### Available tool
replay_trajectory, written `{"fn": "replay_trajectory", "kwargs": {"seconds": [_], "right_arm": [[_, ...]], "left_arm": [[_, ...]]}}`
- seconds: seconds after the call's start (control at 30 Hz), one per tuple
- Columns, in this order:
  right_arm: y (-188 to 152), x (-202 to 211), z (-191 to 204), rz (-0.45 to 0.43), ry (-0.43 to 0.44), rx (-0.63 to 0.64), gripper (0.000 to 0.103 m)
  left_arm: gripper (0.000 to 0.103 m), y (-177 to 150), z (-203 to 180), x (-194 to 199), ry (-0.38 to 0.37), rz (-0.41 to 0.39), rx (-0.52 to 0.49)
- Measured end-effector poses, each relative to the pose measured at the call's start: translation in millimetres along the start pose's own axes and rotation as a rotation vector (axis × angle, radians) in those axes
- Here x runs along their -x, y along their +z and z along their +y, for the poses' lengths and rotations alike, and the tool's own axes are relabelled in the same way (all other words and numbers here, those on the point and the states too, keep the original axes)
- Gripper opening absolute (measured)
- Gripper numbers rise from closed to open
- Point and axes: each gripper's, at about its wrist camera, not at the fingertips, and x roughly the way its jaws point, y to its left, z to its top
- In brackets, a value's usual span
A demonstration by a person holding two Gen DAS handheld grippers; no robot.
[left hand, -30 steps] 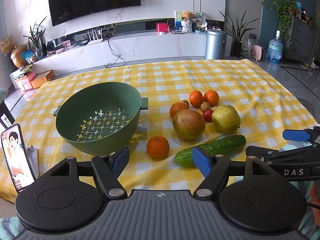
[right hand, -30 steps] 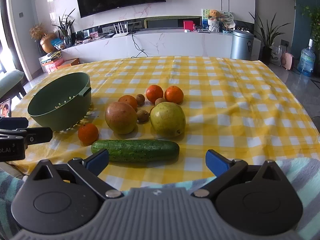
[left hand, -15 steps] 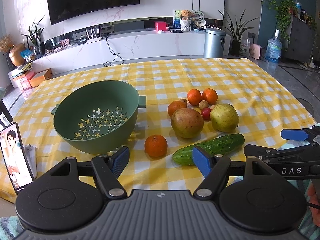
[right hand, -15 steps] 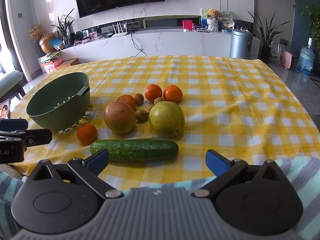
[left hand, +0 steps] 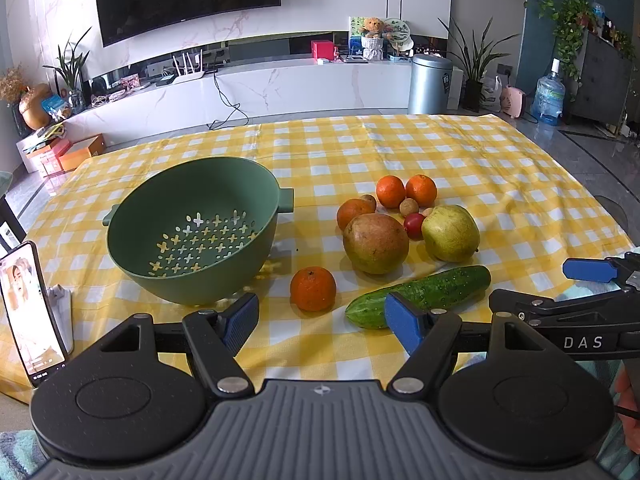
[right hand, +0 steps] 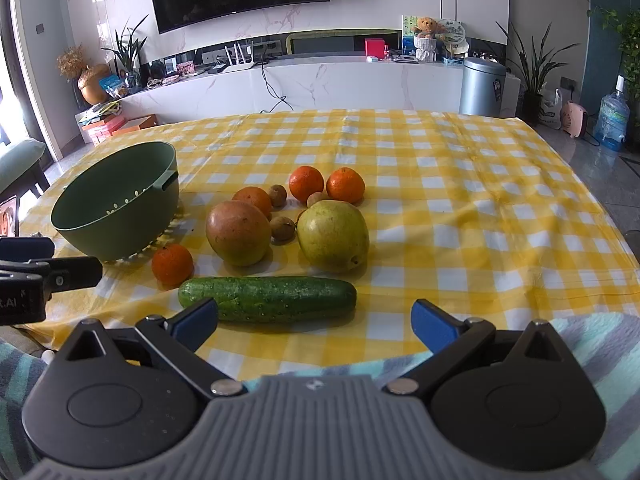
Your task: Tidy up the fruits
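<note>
**Both grippers wait open at the near edge, nothing picked yet**

The left gripper [left hand: 322,322] has its jaws apart and holds nothing; it hangs over the near edge of the table [left hand: 500,160], in front of the lone orange [left hand: 313,289]. The right gripper [right hand: 314,320] is also spread wide and empty, facing the cucumber [right hand: 267,299], which lies along the near edge, parallel to it.

The green colander [left hand: 192,228] stands toward the left edge, tilted so that its mouth faces the grippers, and it is empty. I judge it is the place where the fruits should go, so no fruit is sorted yet.

The other fruits sit in a close cluster near the middle of the table: a reddish pomegranate [left hand: 375,243], a green pear [left hand: 450,233], three more oranges and several small round fruits between them, some touching. The lone orange lies apart from the cluster, just beside the colander, so it seems the easiest first pick for the left gripper.
</note>
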Motion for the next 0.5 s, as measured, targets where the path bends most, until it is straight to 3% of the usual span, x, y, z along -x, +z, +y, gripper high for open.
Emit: {"fn": "replay_trajectory", "kwargs": {"seconds": [0.5], "right_arm": [[-0.1,-3.9,-0.3,0.006,0.001,-0.003,0.099]], "left_arm": [[0.085,1.6,1.0,-8.9,-0.012,0.026,0.005]]}}
